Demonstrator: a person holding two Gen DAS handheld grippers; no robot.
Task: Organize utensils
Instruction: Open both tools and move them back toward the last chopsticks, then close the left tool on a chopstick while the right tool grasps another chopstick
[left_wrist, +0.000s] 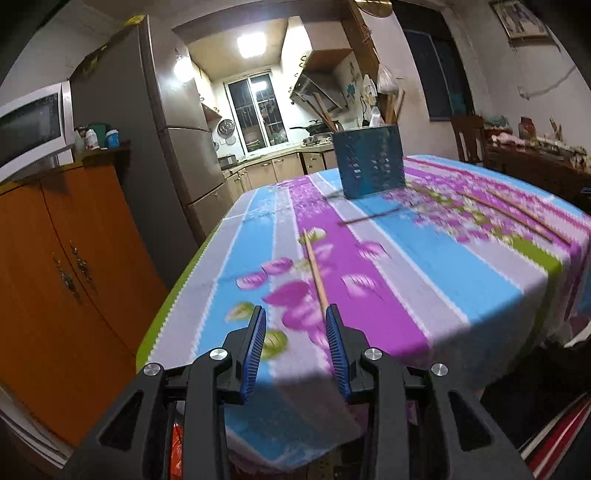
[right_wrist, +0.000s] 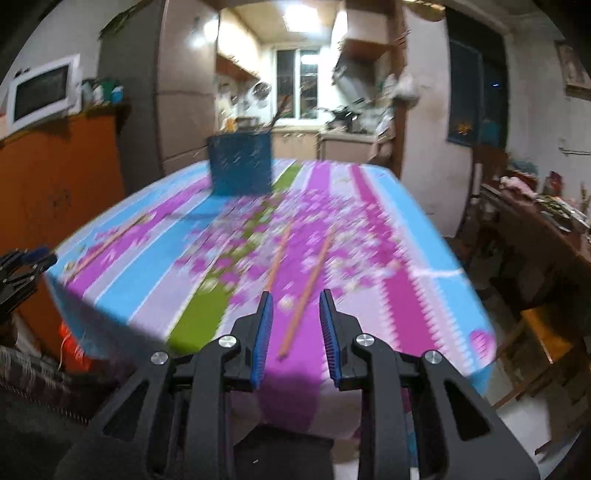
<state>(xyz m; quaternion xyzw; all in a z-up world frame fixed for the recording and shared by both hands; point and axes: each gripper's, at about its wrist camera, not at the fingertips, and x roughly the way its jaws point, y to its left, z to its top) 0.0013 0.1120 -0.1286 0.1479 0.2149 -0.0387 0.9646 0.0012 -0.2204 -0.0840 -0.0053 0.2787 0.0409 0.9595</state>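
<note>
The table (left_wrist: 424, 280), under a striped blue, purple and grey floral cloth, fills the space ahead of both claws. Far beyond it the kitchen opens, lit by a ceiling lamp, with a window at the back. A tall grey fridge (left_wrist: 147, 122) stands ahead and left of the left claw (left_wrist: 295, 314); nearer on that side is an orange cabinet (left_wrist: 62, 266) bearing a white microwave (left_wrist: 31, 122).

Straight ahead of the left claw, toward the far side of the cloth, stands the blue perforated utensil holder (left_wrist: 369, 162), sticks rising from it. A single chopstick (left_wrist: 314, 269) lies just ahead of this claw, its near end hidden behind the right finger's tip. The jaws stand apart, nothing between them.

Only the right view shows a pair of chopsticks (right_wrist: 306, 284): one runs down into the gap of the right claw (right_wrist: 295, 299), untouched by the pads; the other lies just ahead of its left finger. These jaws are likewise parted and empty. A dark side table (right_wrist: 535, 236) with clutter sits off to its right. Blur smears the cloth's pattern.
</note>
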